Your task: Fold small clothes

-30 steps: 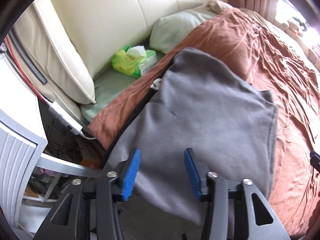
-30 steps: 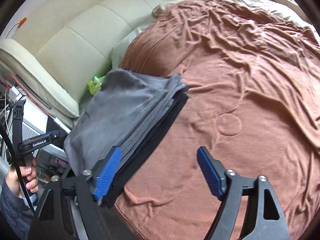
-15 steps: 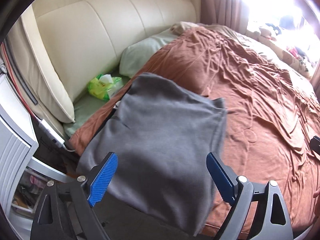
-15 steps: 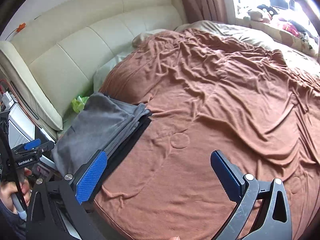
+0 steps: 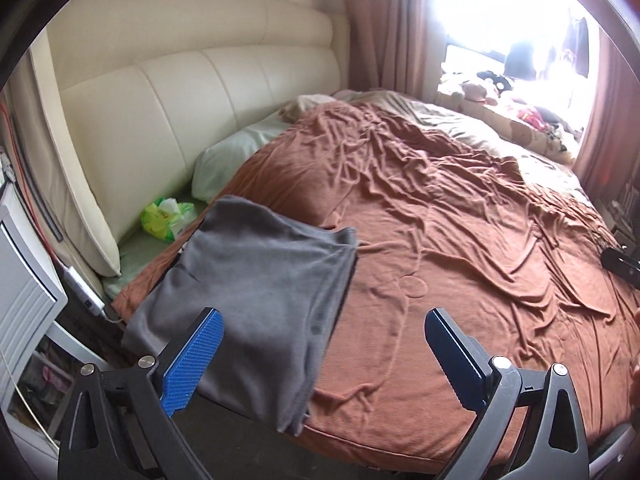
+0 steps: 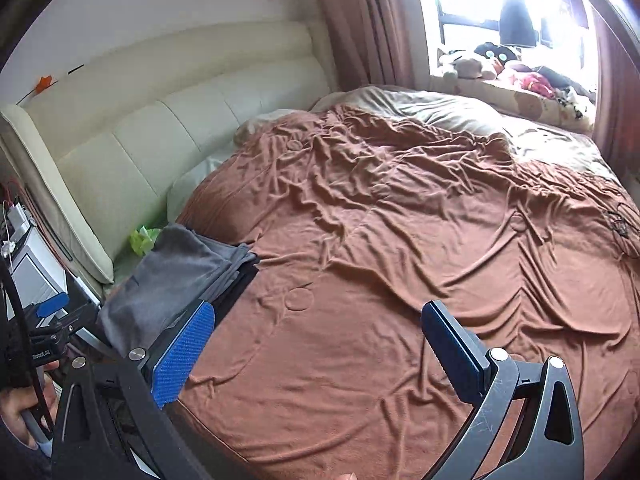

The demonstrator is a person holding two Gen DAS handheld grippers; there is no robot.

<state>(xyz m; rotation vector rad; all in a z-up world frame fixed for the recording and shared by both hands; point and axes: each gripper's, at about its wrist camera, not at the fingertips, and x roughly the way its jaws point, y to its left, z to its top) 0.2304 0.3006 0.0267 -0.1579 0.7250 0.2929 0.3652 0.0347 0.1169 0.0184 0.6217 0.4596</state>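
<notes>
My left gripper (image 5: 320, 354) is opening wide with nothing between its jaws, and my right gripper (image 6: 316, 348) gapes empty too. The folded grey cloth (image 5: 256, 292) lies at the corner of the brown blanket (image 5: 460, 240), its near end overhanging (a nudge could slide it off, I think). A green packet (image 5: 166, 218) sits by the pillow (image 5: 236, 152); nothing blocks me.

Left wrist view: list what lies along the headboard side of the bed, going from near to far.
Folded grey garment → green packet → pale green pillow → beige bedding by the curtain.
</notes>
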